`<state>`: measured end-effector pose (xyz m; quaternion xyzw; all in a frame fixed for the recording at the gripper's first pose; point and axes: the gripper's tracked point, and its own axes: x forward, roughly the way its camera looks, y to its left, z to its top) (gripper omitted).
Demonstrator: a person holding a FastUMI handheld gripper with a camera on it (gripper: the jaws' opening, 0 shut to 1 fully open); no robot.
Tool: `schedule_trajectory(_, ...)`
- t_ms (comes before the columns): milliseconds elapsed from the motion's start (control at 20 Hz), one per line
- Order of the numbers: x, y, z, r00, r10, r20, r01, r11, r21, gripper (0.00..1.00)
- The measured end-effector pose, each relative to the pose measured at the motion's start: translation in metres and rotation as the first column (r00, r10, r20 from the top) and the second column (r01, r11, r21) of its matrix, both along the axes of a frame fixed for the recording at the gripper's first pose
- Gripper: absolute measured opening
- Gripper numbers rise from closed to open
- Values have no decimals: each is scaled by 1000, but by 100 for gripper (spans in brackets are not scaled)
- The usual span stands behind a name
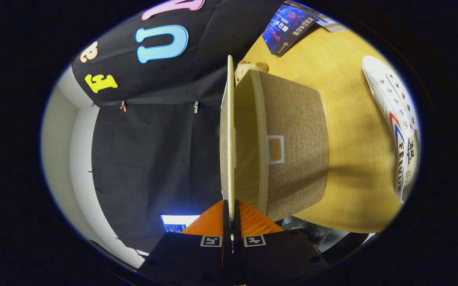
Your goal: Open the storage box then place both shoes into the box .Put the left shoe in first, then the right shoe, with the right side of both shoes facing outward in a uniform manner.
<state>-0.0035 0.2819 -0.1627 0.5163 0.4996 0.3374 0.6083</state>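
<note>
My view is rolled on its side, so the wooden table (344,131) stands upright beyond the box. The beige fabric storage box (292,147) sits on it, with a small label window on its front. Its flat lid (228,135) is lifted off the box's rim on the side nearest me, leaving a gap that shows the pale inside. My gripper (231,216) is shut on the lid's near edge, one finger on each face. A white canvas shoe (396,119) with red and blue marks lies on the table beyond the box.
A dark blue printed card (288,28) lies on the far part of the table. A small pale object (249,67) sits behind the box. A lit screen (177,222) glows low beside my fingers, near the white wall (66,131).
</note>
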Motion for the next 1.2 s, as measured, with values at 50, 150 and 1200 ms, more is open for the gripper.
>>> schedule_trajectory(50, 2, 2, 10, 1000, 0, 5, 0, 1000, 5, 5)
schedule_trajectory(150, 8, 13, 33, 1000, 8, 15, -8, 1000, 14, 5)
schedule_trajectory(1200, 54, 270, 127, 951, 231, 208, -205, 969, -138, 5)
